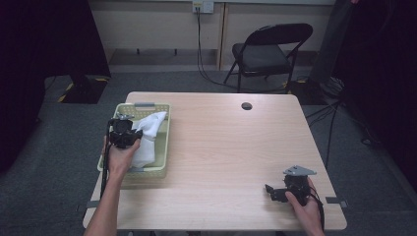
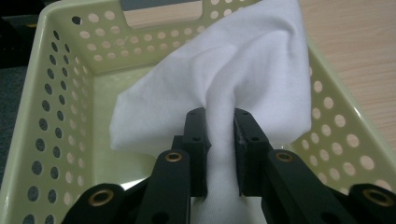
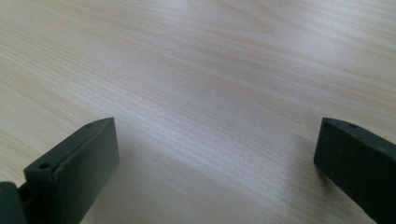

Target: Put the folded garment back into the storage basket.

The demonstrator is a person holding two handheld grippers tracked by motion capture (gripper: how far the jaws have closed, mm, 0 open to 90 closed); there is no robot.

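One wooden table (image 1: 221, 147) spans the middle of the high view. One folding chair (image 1: 268, 51) stands at upper centre. One pale green perforated basket (image 1: 164, 142) sits at the table's left, its long axis running up-frame. One white cloth (image 1: 147, 135) lies inside it, long axis likewise up-frame, a bunched peak raised toward the far right corner. The left gripper (image 2: 219, 140) pinches a fold of that cloth between closed jaws. The right gripper (image 1: 275, 192), lower right, rests with jaws spread apart over bare wood.
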